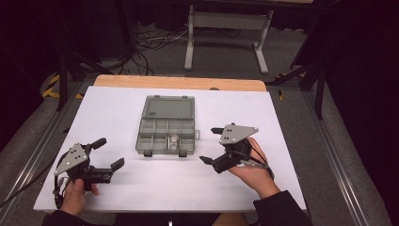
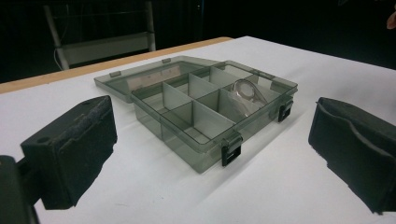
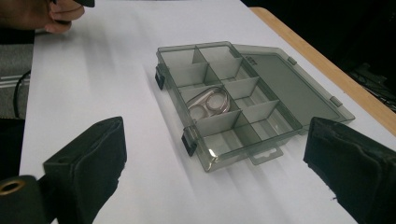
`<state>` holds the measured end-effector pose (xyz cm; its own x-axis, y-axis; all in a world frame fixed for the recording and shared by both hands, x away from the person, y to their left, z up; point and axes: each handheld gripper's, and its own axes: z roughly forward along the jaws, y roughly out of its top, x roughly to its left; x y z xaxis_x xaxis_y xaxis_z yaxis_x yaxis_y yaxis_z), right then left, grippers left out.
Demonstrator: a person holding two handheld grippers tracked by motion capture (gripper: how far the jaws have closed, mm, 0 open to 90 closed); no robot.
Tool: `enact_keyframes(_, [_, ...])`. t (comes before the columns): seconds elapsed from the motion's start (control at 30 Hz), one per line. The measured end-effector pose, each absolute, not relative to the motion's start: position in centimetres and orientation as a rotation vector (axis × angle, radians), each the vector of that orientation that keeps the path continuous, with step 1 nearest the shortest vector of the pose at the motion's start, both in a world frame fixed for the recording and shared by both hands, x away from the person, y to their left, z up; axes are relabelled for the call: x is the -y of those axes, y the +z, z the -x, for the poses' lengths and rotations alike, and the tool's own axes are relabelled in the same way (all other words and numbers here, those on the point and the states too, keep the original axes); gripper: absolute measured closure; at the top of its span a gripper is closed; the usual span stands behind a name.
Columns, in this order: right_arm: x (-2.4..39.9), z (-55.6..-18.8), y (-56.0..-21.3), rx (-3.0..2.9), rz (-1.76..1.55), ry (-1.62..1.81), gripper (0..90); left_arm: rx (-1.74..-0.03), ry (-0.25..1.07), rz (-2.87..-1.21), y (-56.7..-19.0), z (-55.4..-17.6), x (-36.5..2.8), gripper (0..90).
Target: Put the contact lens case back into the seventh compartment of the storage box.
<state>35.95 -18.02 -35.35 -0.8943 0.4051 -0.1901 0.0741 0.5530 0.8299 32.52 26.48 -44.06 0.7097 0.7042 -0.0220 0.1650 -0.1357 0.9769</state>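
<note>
The right tool hovers low over the white worktop at about 4 o'clock from the box, its 2 jaws spread wide with nothing between them. It points toward the box's right side, near it but apart. The left tool sits at about 8 o'clock from the box, well apart, with its jaws also spread and bare. Each tool is held in one of the person's hands.

The grey see-through box lies near the middle of the worktop with its lid folded flat back at 12 o'clock. Dividers split the tray into small compartments. A metal ring piece lies in a compartment of the front row, by the 2 black latches.
</note>
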Motion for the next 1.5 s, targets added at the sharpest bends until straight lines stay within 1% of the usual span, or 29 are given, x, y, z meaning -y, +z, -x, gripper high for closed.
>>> enact_keyframes(0.63, [22.5, -34.1, -37.9, -2.289, -0.518, 1.379, 6.0, -0.699, 0.541, -1.673, -44.0, -32.4, -26.4, 2.0])
enact_keyframes(0.87, [24.3, -33.5, -39.4, -2.260, -0.556, 1.399, 5.8, -0.698, 0.542, -1.671, -44.1, -32.4, -26.3, 2.0])
enact_keyframes(1.27, [25.9, -33.0, -41.7, -2.221, -0.603, 1.438, 2.9, -0.691, 0.545, -1.676, -44.1, -32.4, -26.3, 2.0])
enact_keyframes(1.5, [26.4, -33.0, -43.6, -2.213, -0.661, 1.454, 2.2, -0.695, 0.541, -1.679, -44.2, -32.4, -26.2, 1.9])
